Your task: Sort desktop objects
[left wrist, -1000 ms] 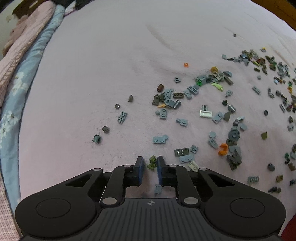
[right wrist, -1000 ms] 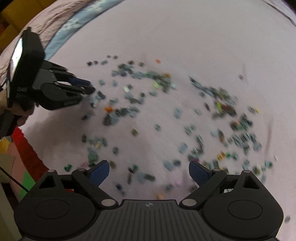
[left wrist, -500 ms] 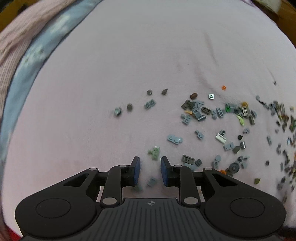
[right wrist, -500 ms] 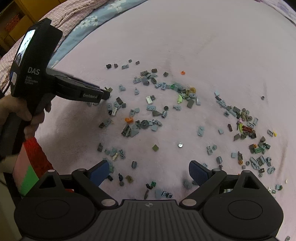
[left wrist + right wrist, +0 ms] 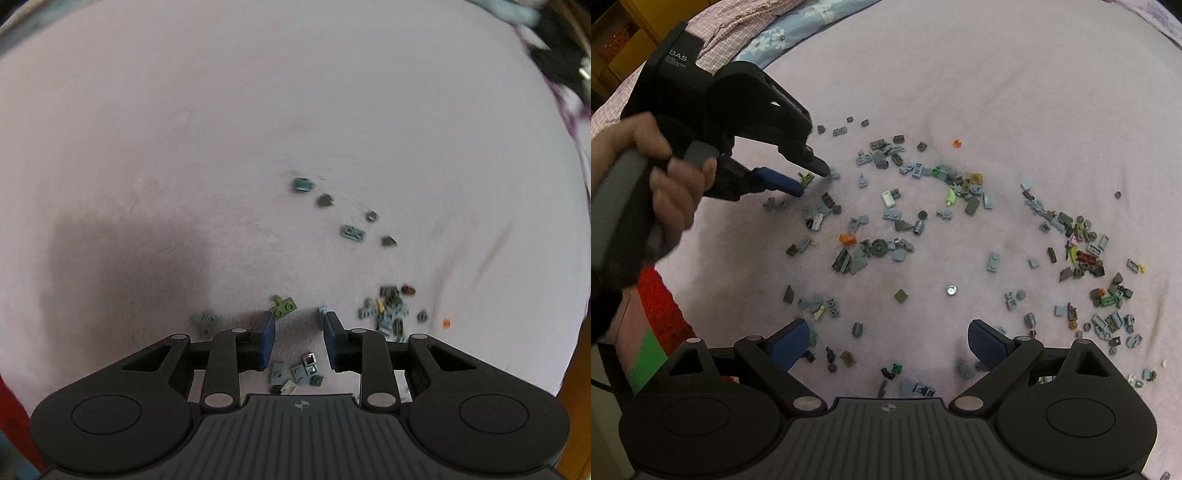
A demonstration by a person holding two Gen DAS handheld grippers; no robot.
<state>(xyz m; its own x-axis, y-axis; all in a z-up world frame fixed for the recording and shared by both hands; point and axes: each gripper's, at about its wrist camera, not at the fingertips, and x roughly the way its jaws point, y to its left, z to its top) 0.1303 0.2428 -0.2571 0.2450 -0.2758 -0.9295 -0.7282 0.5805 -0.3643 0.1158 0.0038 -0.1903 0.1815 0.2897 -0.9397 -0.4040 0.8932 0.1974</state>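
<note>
Small grey, green and orange plastic building pieces [image 5: 886, 218] lie scattered, mixed, across pink fleece blanket [image 5: 960, 74] on bed; I see no sorted groups. My left tool [image 5: 297, 325] part-open, empty, over olive-green piece [image 5: 283, 306]. Right tool [image 5: 886, 338] wide, empty. Judging: bulk of sorting remains.

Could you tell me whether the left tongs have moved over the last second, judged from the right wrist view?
Yes. The left tongs moved rightward and further into the scattered bricks, now open around an olive-green piece on the pink blanket.
</note>
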